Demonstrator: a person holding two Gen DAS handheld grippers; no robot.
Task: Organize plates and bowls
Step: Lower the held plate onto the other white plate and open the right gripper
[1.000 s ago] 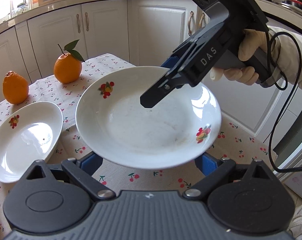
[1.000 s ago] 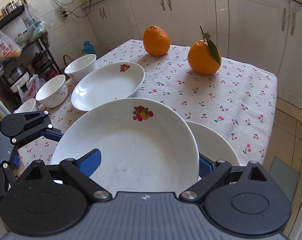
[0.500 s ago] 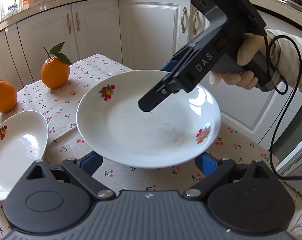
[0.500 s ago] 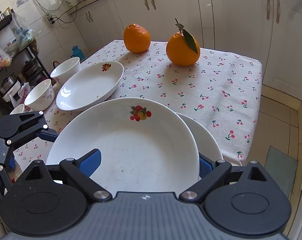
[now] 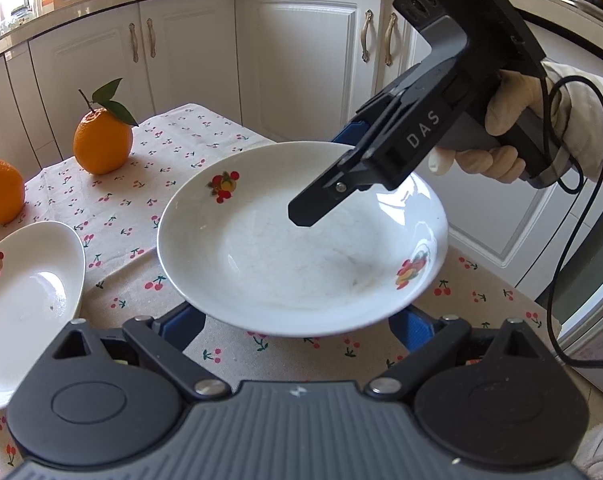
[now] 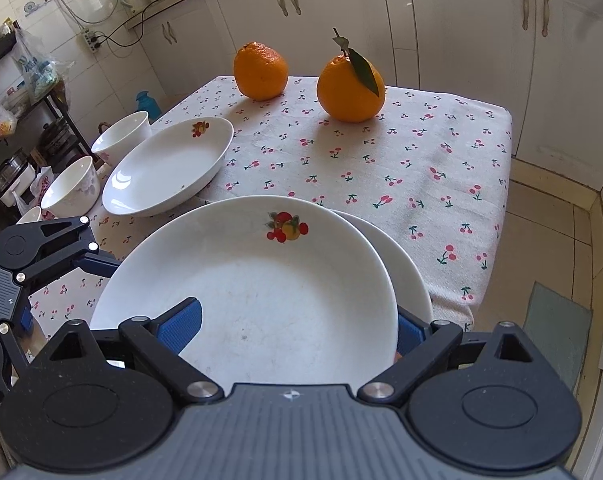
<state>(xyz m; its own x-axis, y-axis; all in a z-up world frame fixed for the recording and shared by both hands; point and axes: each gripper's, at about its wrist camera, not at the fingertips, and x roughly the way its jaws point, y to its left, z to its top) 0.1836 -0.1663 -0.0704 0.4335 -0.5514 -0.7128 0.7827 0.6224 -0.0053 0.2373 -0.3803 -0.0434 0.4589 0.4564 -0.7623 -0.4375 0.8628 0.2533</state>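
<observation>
Your left gripper [image 5: 297,325] keeps its fingers spread wide, gripping nothing. The plate [image 6: 261,280], pinched at its rim by your right gripper [image 6: 293,328], has sunk closer over the second plate [image 6: 405,276] on the worktop [image 6: 381,160]. It looks nearly ready to stack.

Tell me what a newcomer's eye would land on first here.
The white fruit-print plate dominates the middle, with the left gripper at its near rim and the right gripper reaching in from the opposite side. A second plate peeks out beneath it on the right. At the far end of the cherry tablecloth sit a leafy orange and a plain orange.
</observation>
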